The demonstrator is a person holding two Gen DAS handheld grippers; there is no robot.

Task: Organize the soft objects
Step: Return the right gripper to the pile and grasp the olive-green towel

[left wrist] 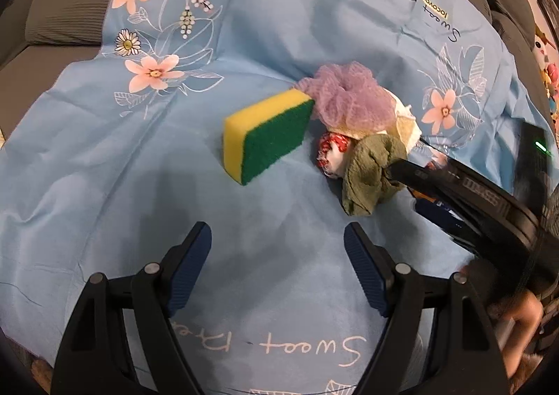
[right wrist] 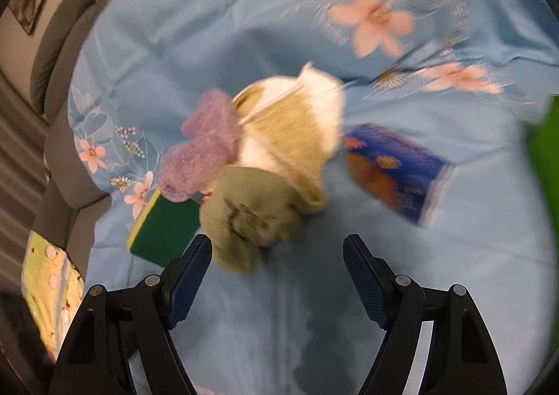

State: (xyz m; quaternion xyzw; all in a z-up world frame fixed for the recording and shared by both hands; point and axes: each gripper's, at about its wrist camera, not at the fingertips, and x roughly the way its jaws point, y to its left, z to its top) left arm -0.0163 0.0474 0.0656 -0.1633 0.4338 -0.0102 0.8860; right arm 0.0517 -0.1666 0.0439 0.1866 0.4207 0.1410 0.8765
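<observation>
On a light blue flowered sheet (left wrist: 104,164) lie a yellow-and-green sponge (left wrist: 269,134), a purple mesh puff (left wrist: 349,98), a red-and-white cloth ball (left wrist: 330,154), an olive green cloth (left wrist: 370,175) and a cream-and-white cloth (left wrist: 407,122), all bunched together. My left gripper (left wrist: 277,248) is open and empty, a little short of the sponge. My right gripper (right wrist: 277,255) is open and empty, with the olive cloth (right wrist: 251,217) just ahead of its left finger. The right wrist view is blurred; it shows the sponge (right wrist: 164,227), the puff (right wrist: 202,147) and the cream cloth (right wrist: 293,129).
A blue printed packet (right wrist: 398,171) lies right of the pile. Grey sofa cushions (left wrist: 66,0) border the sheet at the far left. A yellow patterned cloth (right wrist: 49,286) lies off the sheet's left edge. Something green (right wrist: 545,164) sits at the right edge.
</observation>
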